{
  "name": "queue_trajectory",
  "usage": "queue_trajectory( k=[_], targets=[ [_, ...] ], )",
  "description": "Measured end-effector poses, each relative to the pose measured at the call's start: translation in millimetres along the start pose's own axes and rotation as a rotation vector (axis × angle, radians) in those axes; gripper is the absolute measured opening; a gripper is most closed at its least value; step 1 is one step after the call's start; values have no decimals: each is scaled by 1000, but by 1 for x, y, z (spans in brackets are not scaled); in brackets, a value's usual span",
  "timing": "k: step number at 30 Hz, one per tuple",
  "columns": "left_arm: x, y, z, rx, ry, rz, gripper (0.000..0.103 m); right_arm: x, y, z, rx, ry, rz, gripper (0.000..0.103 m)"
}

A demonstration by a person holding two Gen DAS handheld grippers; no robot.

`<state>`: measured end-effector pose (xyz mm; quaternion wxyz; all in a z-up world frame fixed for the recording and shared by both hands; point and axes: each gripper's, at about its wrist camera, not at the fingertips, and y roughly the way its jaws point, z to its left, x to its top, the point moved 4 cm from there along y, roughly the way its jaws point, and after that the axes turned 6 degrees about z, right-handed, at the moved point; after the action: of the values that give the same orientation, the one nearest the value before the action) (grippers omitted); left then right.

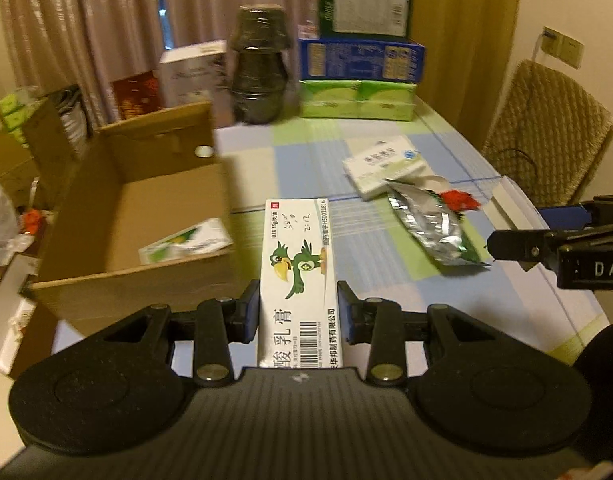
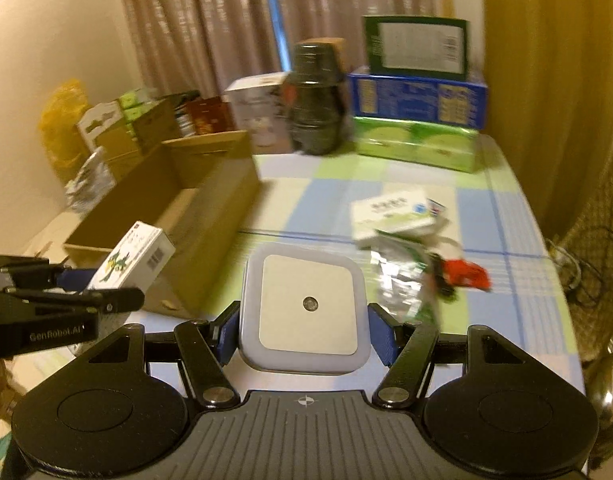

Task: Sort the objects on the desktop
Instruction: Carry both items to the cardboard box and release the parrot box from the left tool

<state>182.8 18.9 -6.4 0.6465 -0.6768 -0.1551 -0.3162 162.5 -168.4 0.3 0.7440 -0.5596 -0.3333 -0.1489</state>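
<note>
Your left tool (image 1: 298,312) is clamped on the ointment carton (image 1: 298,276), pads on its two long side faces near the barcode end, most of its length jutting ahead of the tips. Judged: thin printed card, light, hollow, smooth. It will crush before it slips, so squeeze only lightly. The long overhang may let it swing.

Your right tool (image 2: 304,330) grips the night-light (image 2: 304,306) by its opposite edges. It is a square plastic body with rounded corners, a pale flat panel and a small round sensor in the middle. Judged: rigid, somewhat heavier than the carton, smooth-sided; the rounded corners give less purchase, so keep the pads on the straight edges.

The open cardboard box (image 1: 118,220) lies ahead-left of your left tool, with one green-and-white packet (image 1: 186,242) inside.

Ahead-right of both tools on the checked desk (image 1: 306,160): a crinkled foil pouch (image 1: 434,220), soft and slippery-looking, overlapping a white medicine box (image 1: 386,164), with a small red item (image 1: 460,200) beside the pouch.
</note>
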Motion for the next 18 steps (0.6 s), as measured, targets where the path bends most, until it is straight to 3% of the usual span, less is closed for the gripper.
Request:
queue_trajectory(
  k=[9,18],
  targets=[
    [0,-30,67,82,-47,-22,33,21,22,70,73,-94,1,62],
    [6,-33,113,101,-94,-36,33,43,49,119,103,-184,11,62]
  ],
)
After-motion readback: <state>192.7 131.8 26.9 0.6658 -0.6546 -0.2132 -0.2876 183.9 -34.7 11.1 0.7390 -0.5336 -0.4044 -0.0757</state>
